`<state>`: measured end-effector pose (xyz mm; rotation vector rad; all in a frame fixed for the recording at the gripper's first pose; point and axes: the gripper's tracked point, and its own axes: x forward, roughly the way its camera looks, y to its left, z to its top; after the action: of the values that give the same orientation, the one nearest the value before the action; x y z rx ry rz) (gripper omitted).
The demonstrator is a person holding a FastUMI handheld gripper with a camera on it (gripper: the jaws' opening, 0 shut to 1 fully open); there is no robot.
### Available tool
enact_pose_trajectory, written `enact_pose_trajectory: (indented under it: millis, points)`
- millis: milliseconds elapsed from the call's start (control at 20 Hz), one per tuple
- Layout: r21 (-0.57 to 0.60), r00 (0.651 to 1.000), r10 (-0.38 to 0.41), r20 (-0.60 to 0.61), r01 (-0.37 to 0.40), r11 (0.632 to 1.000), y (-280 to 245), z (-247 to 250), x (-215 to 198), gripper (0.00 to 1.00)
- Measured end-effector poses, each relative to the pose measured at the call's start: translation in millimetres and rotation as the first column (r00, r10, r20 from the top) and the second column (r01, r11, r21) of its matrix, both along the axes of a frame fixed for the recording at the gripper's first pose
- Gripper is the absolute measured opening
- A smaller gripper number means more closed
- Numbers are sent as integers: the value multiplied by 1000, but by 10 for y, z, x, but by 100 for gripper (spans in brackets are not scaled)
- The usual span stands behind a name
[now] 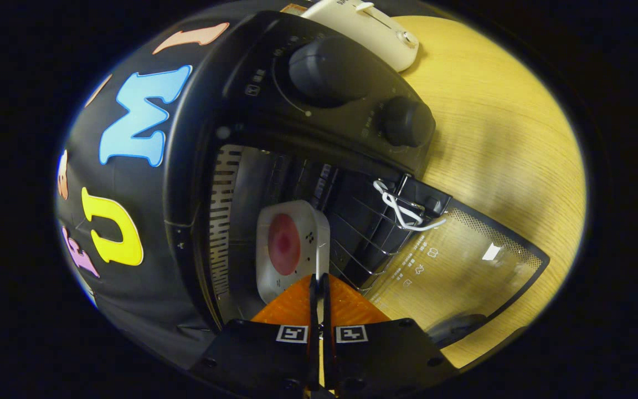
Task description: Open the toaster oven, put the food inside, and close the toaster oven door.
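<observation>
Gripper (319,285), fingers pinched on the rim of a white dish (292,249): rigid, smooth, likely slippery; held inside open toaster oven (274,166).

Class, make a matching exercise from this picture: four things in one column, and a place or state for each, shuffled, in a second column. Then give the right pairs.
Things
1. toaster oven door
2. white dish
3. white cord
4. gripper

Places or states
A. looped on the wire rack near the door hinge
B. fingers closed together, tips at the dish's rim
C. swung open, lying over the wooden table
D. inside the toaster oven, holding something pink

Right pairs: 1-C, 2-D, 3-A, 4-B
</observation>
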<state>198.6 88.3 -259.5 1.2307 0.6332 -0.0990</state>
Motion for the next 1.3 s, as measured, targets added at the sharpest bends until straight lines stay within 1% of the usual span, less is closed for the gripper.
enact_pose_trajectory:
  millis: [50,100,250,450,600,750,850,1000,1100,1200,1300]
  points:
    - [-2,1000,-2,22,2,1000,-7,61,3,4]
    - [3,999,5,47,-5,1000,42,100,50,8]
    - [-25,995,47,92,-45,999,65,247,-62,26]
    - [-58,987,121,106,-115,992,154,345,-273,67]
    - [-115,976,192,101,-180,977,234,325,-473,97]
    - [-178,951,295,88,-277,944,399,318,-682,97]
    - [-264,933,351,80,-320,910,425,307,-764,97]
    - [-380,906,418,69,-364,850,446,327,-884,97]
    - [-472,885,463,51,-387,792,443,311,-946,98]
    - [-560,858,513,17,-417,716,429,266,-1029,98]
    - [-621,831,556,-36,-454,639,428,150,-1113,98]
